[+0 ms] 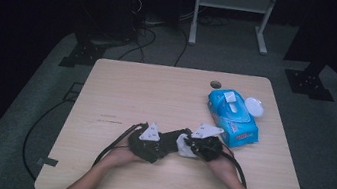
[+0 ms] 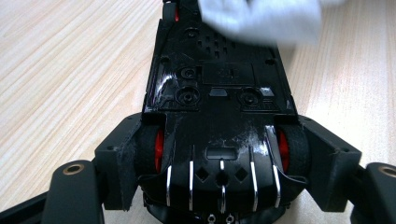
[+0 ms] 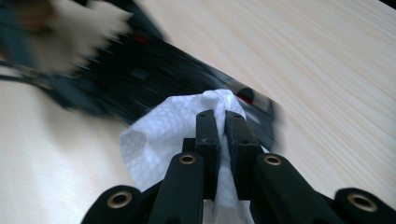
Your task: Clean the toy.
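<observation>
Bench-top (image 1: 122, 87) wiping: our left gripper (image 2: 219, 154) clamps the car (image 2: 219, 88); right gripper (image 3: 222, 126) pinches the wipe (image 3: 159, 135); we rub gently beside the wheel.

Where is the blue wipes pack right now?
In the high view, the blue wipes pack lies on the table's right side, beside a white lid, just beyond the right hand-held gripper.

I am logging finishes. Toy car (image 2: 219, 107): glossy black plastic underside, bright metal contact strips, red plastic wheel hubs. Wipe (image 3: 163, 130): white, soft, dimpled paper-like cloth. Table (image 1: 156, 97): pale, matt wood-grain top. Wipe pack (image 1: 232, 116) at two o'clock: shiny blue plastic film. Left gripper (image 2: 219, 182): matt black plastic with brass-coloured rivets.
</observation>
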The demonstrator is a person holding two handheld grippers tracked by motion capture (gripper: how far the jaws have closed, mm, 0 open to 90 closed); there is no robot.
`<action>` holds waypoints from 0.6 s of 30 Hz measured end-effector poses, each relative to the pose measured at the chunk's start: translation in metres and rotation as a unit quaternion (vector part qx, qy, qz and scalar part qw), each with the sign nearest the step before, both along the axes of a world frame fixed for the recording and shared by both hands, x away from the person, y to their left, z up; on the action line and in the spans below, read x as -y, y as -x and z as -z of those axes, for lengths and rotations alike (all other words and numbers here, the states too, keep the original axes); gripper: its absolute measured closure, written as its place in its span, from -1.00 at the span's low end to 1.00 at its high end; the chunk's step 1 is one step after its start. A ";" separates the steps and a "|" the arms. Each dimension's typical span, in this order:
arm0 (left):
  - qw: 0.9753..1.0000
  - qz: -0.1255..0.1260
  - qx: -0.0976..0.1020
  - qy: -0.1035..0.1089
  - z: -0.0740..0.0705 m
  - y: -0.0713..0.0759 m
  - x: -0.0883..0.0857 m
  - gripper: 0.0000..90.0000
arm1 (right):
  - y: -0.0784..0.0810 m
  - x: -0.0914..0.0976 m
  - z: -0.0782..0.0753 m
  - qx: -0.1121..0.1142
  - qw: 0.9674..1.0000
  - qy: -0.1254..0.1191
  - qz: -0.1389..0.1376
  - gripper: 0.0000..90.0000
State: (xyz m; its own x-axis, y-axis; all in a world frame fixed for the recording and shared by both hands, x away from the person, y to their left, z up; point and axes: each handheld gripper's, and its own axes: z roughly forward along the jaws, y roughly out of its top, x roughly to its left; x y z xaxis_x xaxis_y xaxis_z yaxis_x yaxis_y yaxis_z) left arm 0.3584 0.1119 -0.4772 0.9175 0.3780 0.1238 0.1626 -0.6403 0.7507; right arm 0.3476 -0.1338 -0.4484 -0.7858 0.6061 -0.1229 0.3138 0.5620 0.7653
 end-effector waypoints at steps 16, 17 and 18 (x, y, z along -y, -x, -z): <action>1.000 0.002 0.007 -0.009 -0.002 0.001 -0.001 -0.45 | 0.006 0.002 0.003 -0.003 1.000 -0.012 0.001 0.88; 1.000 0.001 0.007 -0.007 -0.002 0.001 -0.001 -0.45 | 0.001 0.012 0.005 -0.003 1.000 -0.004 0.025 0.88; 1.000 0.001 0.006 -0.006 -0.002 0.001 -0.002 -0.45 | -0.002 0.018 0.006 -0.003 0.999 -0.002 0.034 0.88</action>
